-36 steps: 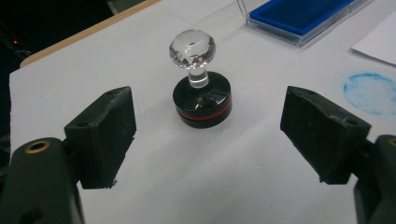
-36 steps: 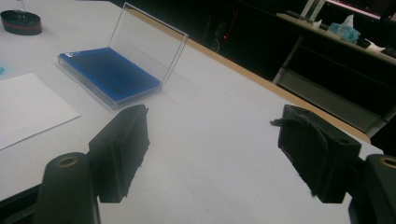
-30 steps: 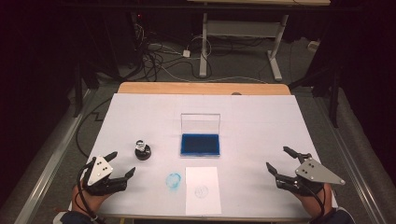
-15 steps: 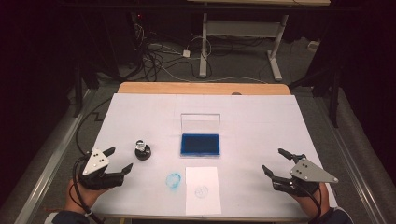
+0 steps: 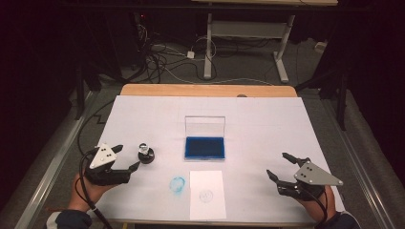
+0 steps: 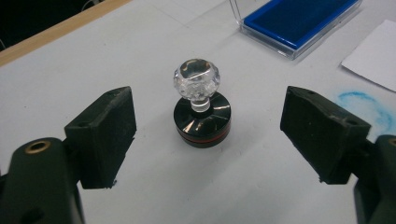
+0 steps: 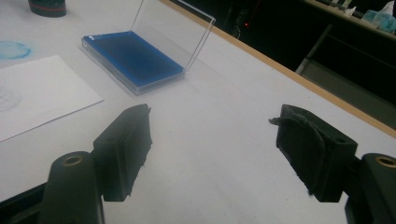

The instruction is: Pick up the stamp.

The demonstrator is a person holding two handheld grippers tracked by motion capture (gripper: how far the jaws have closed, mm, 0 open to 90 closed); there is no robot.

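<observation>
While the stamp (image 5: 145, 153) stands upright on the white table cover (image 5: 267, 124), the left gripper (image 5: 128, 158) sits just beside it, jaws spread wide, nothing between the pads. Seen through the left gripper view, the stamp (image 6: 201, 108) lies ahead of the pads, centred in the gap, not touched.

Right gripper (image 5: 282, 166): near the table's right front, well apart from everything. Jaws apart and empty; they have just been closing a little, with nothing between them.

Ink pad (image 5: 205, 147): blue, in a clear case with lid raised, just beyond the paper (image 5: 207, 194). Faint round print on the paper; blue smudge (image 5: 177, 185) on the cover to its left.

Stamp build: clear faceted knob on a short neck, squat round black base with a red band low down.

Handling, as judged:
- Small and light, rigid throughout; pads will not deform it.
- Knob looks like glass or acrylic: smooth, slippery facets, likely to twist or pop out of a pinch, possibly chips.
- Base is glossy but has straight sides, wider than the knob, so a steadier seat.
- Best hold: pads across the base sidewall above the red band, or across the neck under the knob.
- Top-heavy shape; a one-sided nudge could tip it.
</observation>
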